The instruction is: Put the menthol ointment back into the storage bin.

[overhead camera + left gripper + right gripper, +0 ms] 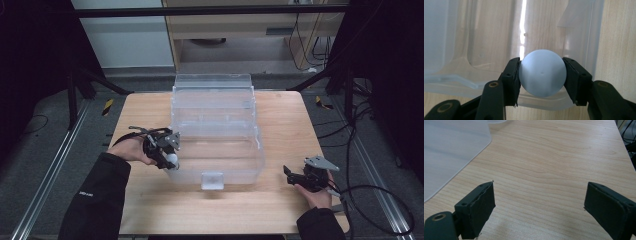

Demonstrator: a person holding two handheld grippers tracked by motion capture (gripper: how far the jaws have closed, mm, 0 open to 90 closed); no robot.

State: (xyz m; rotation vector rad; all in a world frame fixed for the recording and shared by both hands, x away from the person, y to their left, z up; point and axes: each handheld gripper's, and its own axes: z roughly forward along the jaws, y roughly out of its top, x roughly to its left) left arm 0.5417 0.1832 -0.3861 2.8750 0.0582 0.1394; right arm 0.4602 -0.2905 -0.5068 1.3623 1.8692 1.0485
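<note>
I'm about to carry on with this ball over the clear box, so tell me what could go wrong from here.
1. The left claw holds the pale blue ball only by its round sides between two flat pads; a smooth ball could squirt out if the grip shifts.
2. The ball sits right above the rim of the clear plastic box; let go here, it might strike the edge and bounce onto the wooden table.
3. The right claw is open over bare wood, so nothing steadies the light box if bumped.

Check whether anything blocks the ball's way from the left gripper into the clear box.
Nothing visible does. The left gripper is shut on the pale ball and holds it at the near left rim of the clear plastic box, whose top is open. The right gripper is open over bare wooden table, off to the side.
</note>
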